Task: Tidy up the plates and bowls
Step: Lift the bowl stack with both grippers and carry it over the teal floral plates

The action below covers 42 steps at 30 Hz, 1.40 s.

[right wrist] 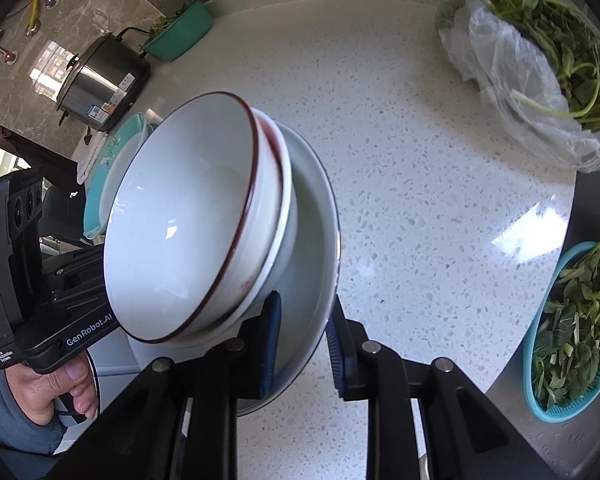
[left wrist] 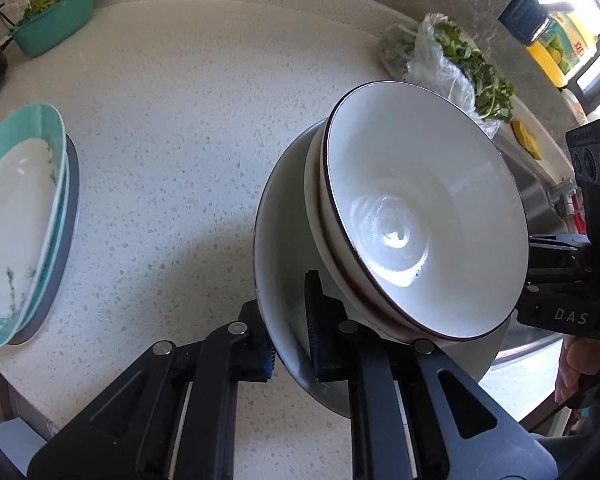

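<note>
A white plate [left wrist: 276,240] with a dark rim carries two nested white bowls [left wrist: 420,216] with dark red rims. My left gripper [left wrist: 290,320] is shut on the plate's near rim. My right gripper [right wrist: 302,344] is shut on the plate's opposite rim [right wrist: 316,264], with the bowls [right wrist: 188,220] above it. The plate is held over the white speckled counter [left wrist: 180,120]. A stack of teal-rimmed plates [left wrist: 16,220] lies on a grey mat at the left; it also shows in the right wrist view [right wrist: 116,152].
A teal basin of greens [left wrist: 52,28] stands at the back left. A plastic bag of greens [right wrist: 540,60] lies at the back right. A teal basket of leaves [right wrist: 572,332] sits by the sink. A steel rice cooker [right wrist: 100,80] stands by the wall.
</note>
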Tool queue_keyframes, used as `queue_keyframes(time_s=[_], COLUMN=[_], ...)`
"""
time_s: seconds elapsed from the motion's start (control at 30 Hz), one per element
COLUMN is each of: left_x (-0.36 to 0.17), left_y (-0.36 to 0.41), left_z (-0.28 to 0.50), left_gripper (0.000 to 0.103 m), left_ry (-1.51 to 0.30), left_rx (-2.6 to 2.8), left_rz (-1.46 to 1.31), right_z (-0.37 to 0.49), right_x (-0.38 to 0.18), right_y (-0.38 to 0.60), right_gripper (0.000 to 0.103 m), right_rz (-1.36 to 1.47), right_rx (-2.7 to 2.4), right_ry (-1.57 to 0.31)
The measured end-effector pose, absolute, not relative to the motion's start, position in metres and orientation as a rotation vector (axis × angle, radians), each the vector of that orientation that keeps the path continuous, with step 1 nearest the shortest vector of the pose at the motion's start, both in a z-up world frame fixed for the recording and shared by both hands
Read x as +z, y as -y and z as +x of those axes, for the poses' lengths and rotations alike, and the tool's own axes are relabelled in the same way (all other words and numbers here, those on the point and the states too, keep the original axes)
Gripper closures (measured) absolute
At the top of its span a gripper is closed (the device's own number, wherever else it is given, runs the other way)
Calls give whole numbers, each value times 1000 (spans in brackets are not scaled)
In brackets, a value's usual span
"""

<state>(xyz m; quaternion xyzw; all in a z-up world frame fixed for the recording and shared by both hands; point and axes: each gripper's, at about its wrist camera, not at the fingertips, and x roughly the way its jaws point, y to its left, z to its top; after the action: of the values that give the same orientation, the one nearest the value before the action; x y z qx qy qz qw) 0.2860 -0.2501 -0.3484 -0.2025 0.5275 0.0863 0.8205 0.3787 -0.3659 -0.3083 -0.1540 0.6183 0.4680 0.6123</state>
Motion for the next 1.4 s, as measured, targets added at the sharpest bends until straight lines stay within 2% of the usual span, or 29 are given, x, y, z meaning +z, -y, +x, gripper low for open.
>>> queue_keyframes(time_s=[0.43,0.67,1.13,1.4], left_x=[-275,-256,-237,-258], left_y=[255,239,132,49], left_z=[265,251,184,143], left_gripper=[92,92,92,92], left_ry=[-1090,-1070,-1033,-1047], left_rx=[194,216,329,402], left_rz=[-412,-423,-471,-507], right_z=[372,361,308,276], right_x=[-239,-223,-213,-239], right_y=[366,349,253,178], right_gripper=[79,79,79,79], right_rz=[-381,-412,-487,-513], right_rx=[1114,1140,1255,1319], right_ry=[-1369,-1342,-1301,-1323])
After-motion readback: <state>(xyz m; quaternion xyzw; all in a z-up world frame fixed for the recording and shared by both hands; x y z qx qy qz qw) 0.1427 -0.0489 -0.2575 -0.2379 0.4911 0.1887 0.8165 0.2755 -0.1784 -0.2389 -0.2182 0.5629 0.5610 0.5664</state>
